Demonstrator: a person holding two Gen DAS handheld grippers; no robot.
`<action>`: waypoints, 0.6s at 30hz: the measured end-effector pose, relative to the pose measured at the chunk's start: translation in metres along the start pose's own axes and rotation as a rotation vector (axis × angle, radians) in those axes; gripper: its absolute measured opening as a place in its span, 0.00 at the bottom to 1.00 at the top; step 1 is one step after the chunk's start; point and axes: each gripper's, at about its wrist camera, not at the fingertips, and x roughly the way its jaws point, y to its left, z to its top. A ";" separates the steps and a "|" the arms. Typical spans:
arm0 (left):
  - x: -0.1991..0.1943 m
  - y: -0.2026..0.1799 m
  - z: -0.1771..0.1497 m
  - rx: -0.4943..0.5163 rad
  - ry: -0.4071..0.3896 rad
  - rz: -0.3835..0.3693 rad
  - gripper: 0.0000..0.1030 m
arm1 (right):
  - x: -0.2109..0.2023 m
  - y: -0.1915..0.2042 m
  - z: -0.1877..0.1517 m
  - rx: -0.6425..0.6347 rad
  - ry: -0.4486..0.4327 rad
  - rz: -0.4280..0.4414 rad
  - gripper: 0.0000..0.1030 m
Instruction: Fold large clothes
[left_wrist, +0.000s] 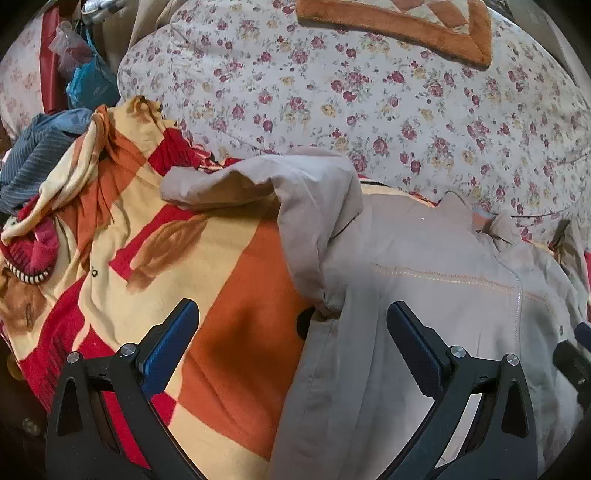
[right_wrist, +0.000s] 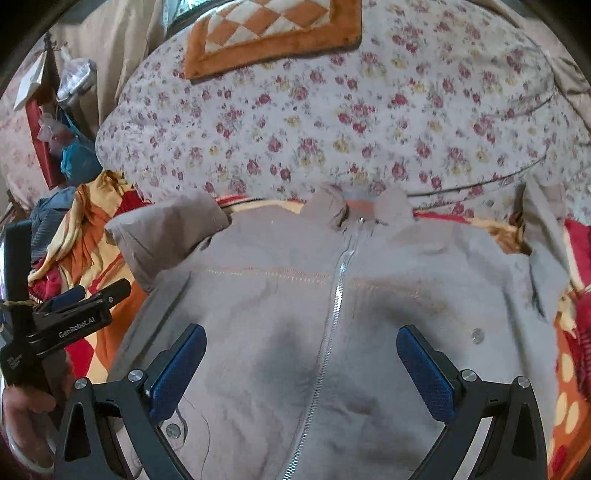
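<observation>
Grey-beige and zipped shut, the jacket (right_wrist: 332, 314) lies front-up on the blanket (left_wrist: 229, 295) covering the bed, collar toward the far edge where the floral quilt (right_wrist: 332, 122) is heaped. Spread flat like this, it is ready for folding. At the bed's left side, its left sleeve (left_wrist: 295, 206) is already bent inward. The left gripper (left_wrist: 291, 328) hovers over that side seam, jaws spread wide and empty, probably to take the edge. Over the chest, the right gripper (right_wrist: 301, 350) straddles the zipper (right_wrist: 338, 288), jaws likewise released.
</observation>
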 end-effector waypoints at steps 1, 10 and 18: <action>0.000 0.000 0.000 0.001 -0.001 0.002 0.99 | 0.001 0.001 -0.002 -0.006 0.001 0.002 1.00; 0.001 -0.001 -0.003 -0.006 0.005 -0.005 0.99 | 0.004 0.005 -0.005 -0.032 0.007 -0.031 1.00; -0.002 -0.007 -0.005 0.019 -0.006 -0.012 0.99 | 0.007 -0.001 -0.005 -0.024 0.010 -0.076 1.00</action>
